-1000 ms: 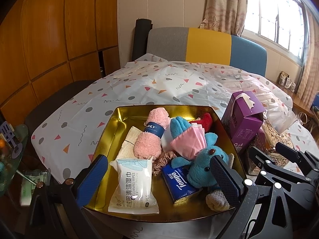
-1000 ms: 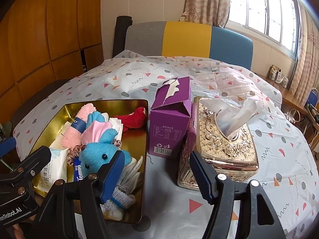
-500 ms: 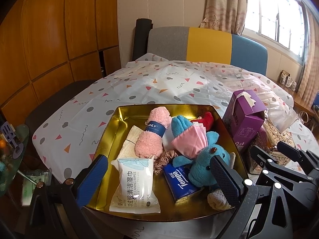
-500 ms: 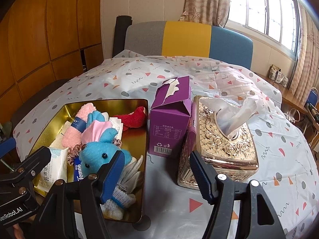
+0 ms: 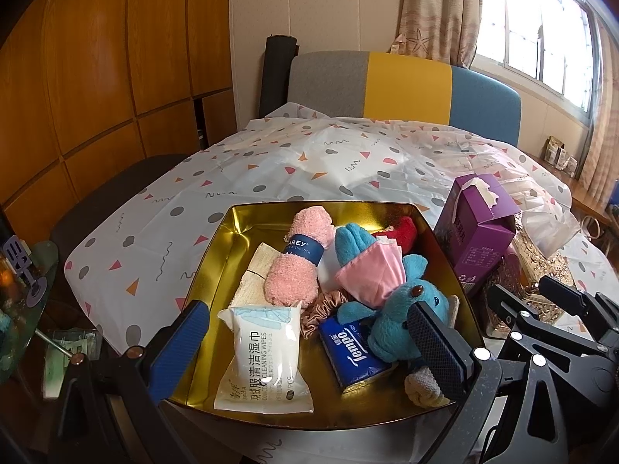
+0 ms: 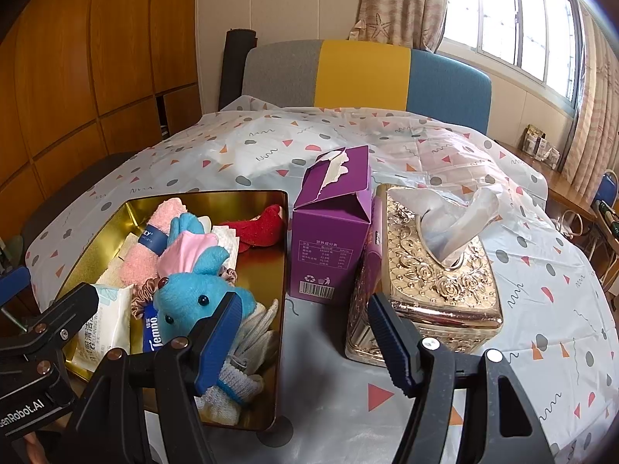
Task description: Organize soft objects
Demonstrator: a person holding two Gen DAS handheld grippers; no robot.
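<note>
A gold tray (image 5: 228, 239) (image 6: 96, 232) sits at the table's near edge. It holds a pink rolled towel (image 5: 298, 255), a blue plush bunny (image 5: 402, 309) (image 6: 189, 297) with a pink mask (image 5: 371, 274), a red sock (image 6: 259, 228), a wipes pack (image 5: 263, 352), a Tempo tissue pack (image 5: 348, 344), a satin scrunchie (image 5: 321, 309) and grey gloves (image 6: 247, 348). My left gripper (image 5: 309, 352) is open over the tray's near end, empty. My right gripper (image 6: 305, 340) is open and empty, over the table between the tray and the gold tissue box (image 6: 433, 270).
A purple carton (image 6: 332, 224) stands between the tray and the ornate tissue box. The table wears a patterned plastic cloth (image 6: 541, 309). A grey, yellow and blue chair back (image 5: 402, 81) stands beyond it. A wooden wall is at left.
The left view has shifted slightly, the tray sits a little farther in frame. Both grippers stay open and nothing was picked up.
</note>
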